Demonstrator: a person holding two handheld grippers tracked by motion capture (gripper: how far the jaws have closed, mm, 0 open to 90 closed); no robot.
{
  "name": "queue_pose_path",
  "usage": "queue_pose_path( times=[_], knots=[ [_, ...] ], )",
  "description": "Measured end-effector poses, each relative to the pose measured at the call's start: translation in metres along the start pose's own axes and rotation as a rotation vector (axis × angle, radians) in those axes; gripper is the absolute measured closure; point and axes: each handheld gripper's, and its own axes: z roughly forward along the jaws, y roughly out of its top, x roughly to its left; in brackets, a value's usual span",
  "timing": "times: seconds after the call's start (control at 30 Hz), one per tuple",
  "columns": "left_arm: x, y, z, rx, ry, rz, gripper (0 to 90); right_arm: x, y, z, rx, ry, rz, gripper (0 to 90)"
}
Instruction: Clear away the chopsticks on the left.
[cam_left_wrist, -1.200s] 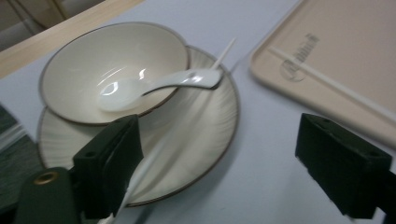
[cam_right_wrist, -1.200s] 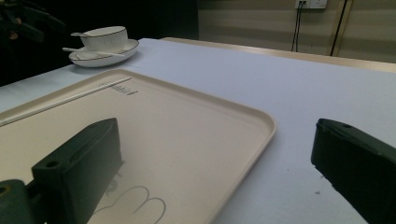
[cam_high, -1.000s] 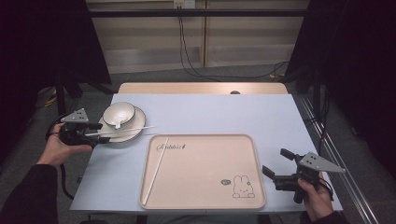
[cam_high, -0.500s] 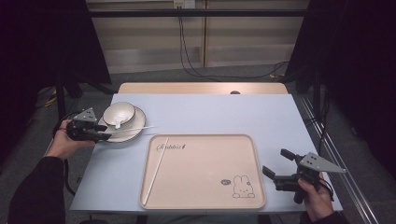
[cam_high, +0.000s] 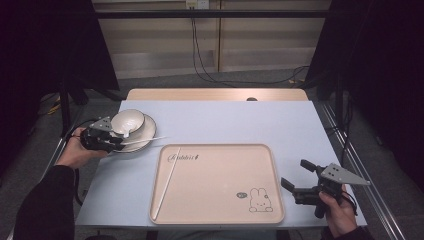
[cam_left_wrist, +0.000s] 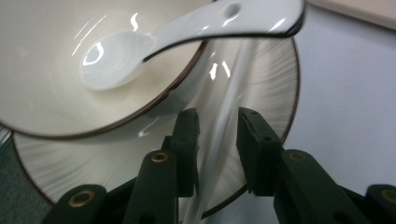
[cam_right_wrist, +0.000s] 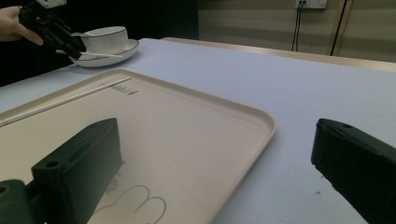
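Left gripper (cam_left_wrist: 217, 140) has slid in along the plate (cam_high: 145, 137) since earlier, jaws closing around one white chopstick (cam_left_wrist: 223, 126). Second chopstick (cam_high: 166, 184) lies on the tray (cam_high: 215, 212). Right gripper (cam_high: 296, 182) wide open.

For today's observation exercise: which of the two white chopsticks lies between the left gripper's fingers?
The chopstick on the plate, beside the bowl; the other chopstick lies alone on the tray.

Your left gripper (cam_high: 116, 143) has just been closing its jaws, now narrow, while your right gripper (cam_high: 299, 180) rests low with jaws spread wide.
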Motion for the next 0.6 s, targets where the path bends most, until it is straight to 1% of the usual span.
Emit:
queue_pose_path(
  times=[0.03,0.07,0.1,0.13,0.23,0.27,0.3,0.33,0.43,0.47,0.5,0.6],
  knots=[
    [-0.0005,0.0023,0.0004,0.012,-0.003,0.007,69.1,0.0000,0.0000,-0.0001,0.001,0.000,0.000,1.4],
    [-0.0026,0.0027,0.0027,-0.004,-0.008,-0.013,69.3,0.0001,0.0000,0.0001,0.001,0.000,0.000,1.4],
    [-0.0016,0.0034,0.0023,0.015,-0.011,0.009,69.2,0.0002,0.0000,0.0000,0.001,0.000,0.000,1.5],
    [-0.0014,0.0039,0.0035,0.012,-0.008,0.010,69.5,0.0002,0.0000,0.0001,0.000,0.001,0.000,1.4],
    [-0.0018,0.0049,0.0056,0.015,-0.019,0.011,70.5,0.0000,0.0000,-0.0001,0.001,0.000,0.001,1.4],
    [-0.0011,0.0056,0.0056,0.014,-0.015,0.019,71.8,-0.0002,0.0000,-0.0001,0.001,-0.001,0.000,1.4],
    [-0.0016,0.0061,0.0062,0.010,-0.015,0.012,72.6,-0.0001,0.0000,0.0000,0.001,-0.001,0.001,1.4],
    [-0.0015,0.0065,0.0065,0.012,-0.016,0.012,74.3,-0.0002,0.0000,-0.0001,0.001,0.000,0.001,1.4],
    [-0.0011,0.0079,0.0069,0.003,-0.025,0.007,75.9,-0.0001,0.0000,-0.0002,0.001,-0.001,0.001,1.4],
    [-0.0009,0.0082,0.0067,0.009,-0.023,0.013,77.1,-0.0004,-0.0001,-0.0004,0.003,0.000,-0.004,1.4],
    [-0.0017,0.0083,0.0069,0.006,-0.024,0.005,77.7,-0.0003,0.0000,-0.0003,0.001,0.000,-0.001,1.4],
    [-0.0025,0.0086,0.0063,0.004,-0.042,0.003,81.5,-0.0010,-0.0002,-0.0005,0.006,-0.004,-0.008,1.4]
  ],
)
